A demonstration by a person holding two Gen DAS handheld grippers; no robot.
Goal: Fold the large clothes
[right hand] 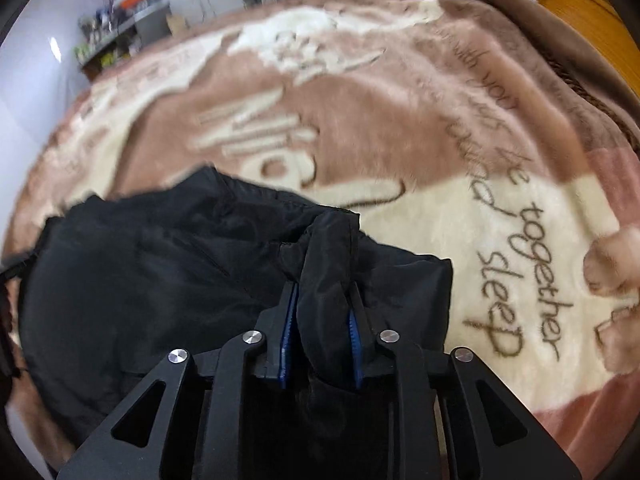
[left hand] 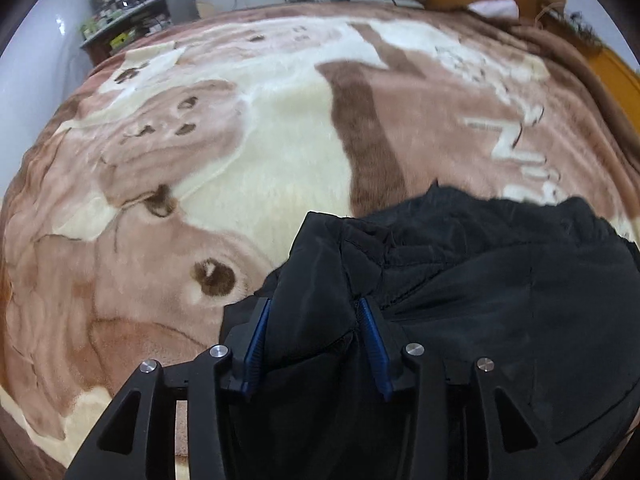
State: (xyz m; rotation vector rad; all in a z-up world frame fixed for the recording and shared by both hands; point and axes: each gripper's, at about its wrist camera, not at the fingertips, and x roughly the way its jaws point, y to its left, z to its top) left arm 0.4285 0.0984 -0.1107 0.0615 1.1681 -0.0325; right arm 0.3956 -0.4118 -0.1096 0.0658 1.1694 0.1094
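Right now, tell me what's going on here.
A person is working with two handheld grippers on a black garment bunched on a bed covered by a brown and cream blanket. The left gripper and the right gripper each have a thick fold of the fabric between their pads. No fold has been laid flat yet.

Your left tongs [left hand: 314,306] point steeply downward, their blue-padded fingers [left hand: 256,344] partly apart with a bunched fold of the black garment [left hand: 500,280] pinched between them. Your right tongs [right hand: 322,292] tilt down just as steeply, set narrower, their pads [right hand: 354,336] pressing both sides of a rolled ridge of the same black garment [right hand: 160,264].
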